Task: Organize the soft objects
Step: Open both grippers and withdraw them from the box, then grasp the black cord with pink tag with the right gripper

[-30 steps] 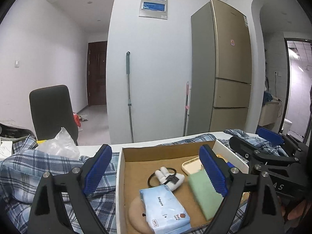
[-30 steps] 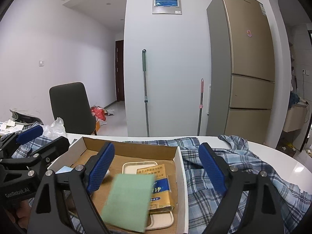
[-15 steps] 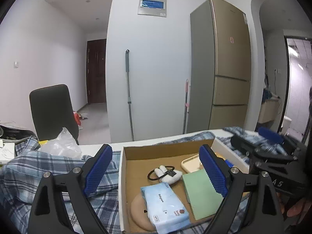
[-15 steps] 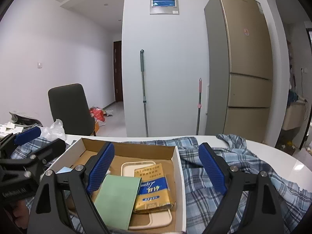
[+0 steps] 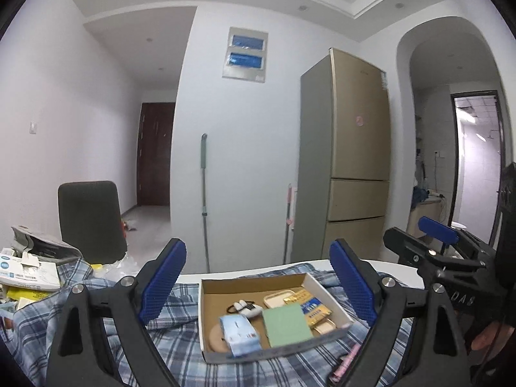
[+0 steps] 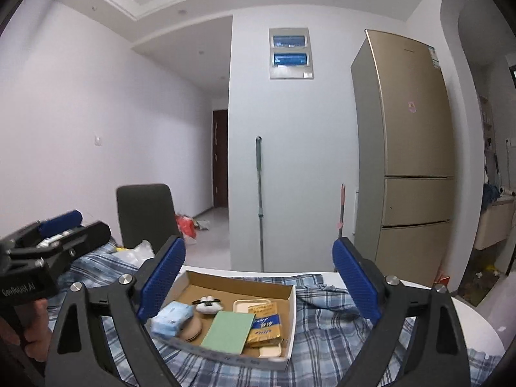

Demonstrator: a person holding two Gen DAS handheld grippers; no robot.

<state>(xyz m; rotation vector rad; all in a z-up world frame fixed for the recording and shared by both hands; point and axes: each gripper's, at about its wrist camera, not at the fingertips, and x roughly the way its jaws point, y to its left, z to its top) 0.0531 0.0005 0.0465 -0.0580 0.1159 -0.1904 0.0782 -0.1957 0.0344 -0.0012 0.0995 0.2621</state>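
A shallow cardboard box [image 5: 251,282] [image 6: 292,306] rests on a blue plaid cloth [image 5: 180,348] [image 6: 325,345]. In it lie a green sponge cloth [image 5: 285,327] [image 6: 229,330], a light blue tissue pack [image 5: 240,333] [image 6: 172,317], a gold and blue pack [image 5: 312,306] [image 6: 266,327], a cream tray [image 5: 277,298] [image 6: 250,303], a tan round pad [image 5: 216,337] and a white plush with a black band [image 5: 246,308] [image 6: 208,304]. My left gripper [image 5: 258,280] is open and empty, raised before the box. My right gripper [image 6: 259,279] is open and empty too.
A dark chair [image 5: 88,219] [image 6: 143,214] stands behind the table on the left. Papers and boxes [image 5: 25,271] pile at the left edge. A gold fridge [image 5: 345,161] [image 6: 409,161] and two mop handles [image 5: 203,200] stand against the far wall.
Both grippers have pulled back and up from the box, which now looks smaller and lower. The green sponge cloth, in the air a second ago, now lies flat in the box.
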